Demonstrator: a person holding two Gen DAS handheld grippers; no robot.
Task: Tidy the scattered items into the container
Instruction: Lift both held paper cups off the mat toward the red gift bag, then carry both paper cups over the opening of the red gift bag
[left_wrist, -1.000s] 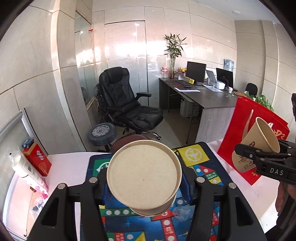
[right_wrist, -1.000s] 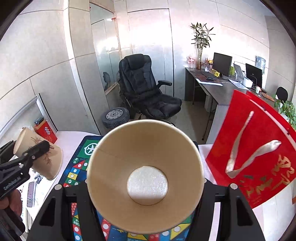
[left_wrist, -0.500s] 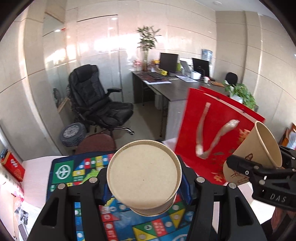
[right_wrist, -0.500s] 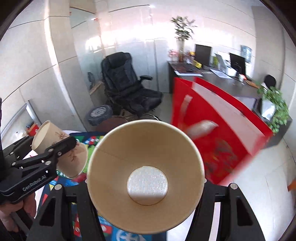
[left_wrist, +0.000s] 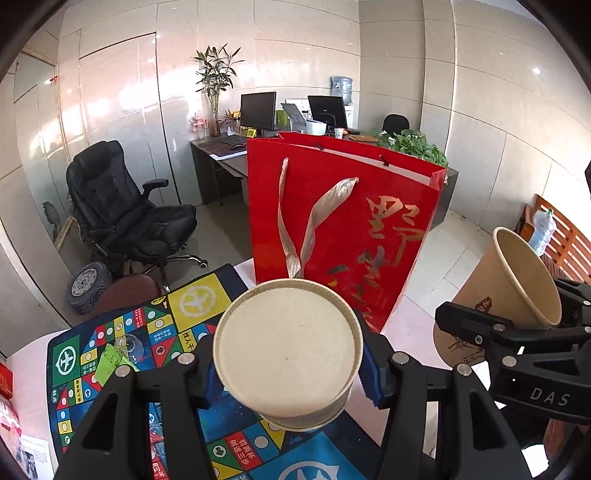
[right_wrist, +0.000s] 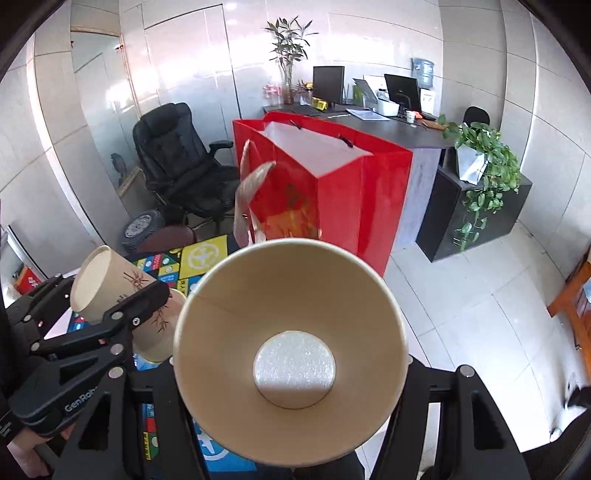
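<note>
our left gripper (left_wrist: 291, 369) clamps a paper cup (left_wrist: 288, 354), base facing forward; our right gripper (right_wrist: 291, 373) clamps a second cup (right_wrist: 291, 354), mouth facing forward. both hang above the game mat (left_wrist: 122, 350); beyond them the red gift bag (left_wrist: 343, 225) stands upright on the table, top open.

A colourful board-game mat (left_wrist: 155, 343) covers the desk's near left area. Behind it stand a black office chair (left_wrist: 125, 206) and a small tyre (left_wrist: 86, 284) on the floor. Two monitors (left_wrist: 258, 110), a tall bamboo plant (left_wrist: 216, 85) and a leafy potted plant (right_wrist: 484, 155) sit farther back.
</note>
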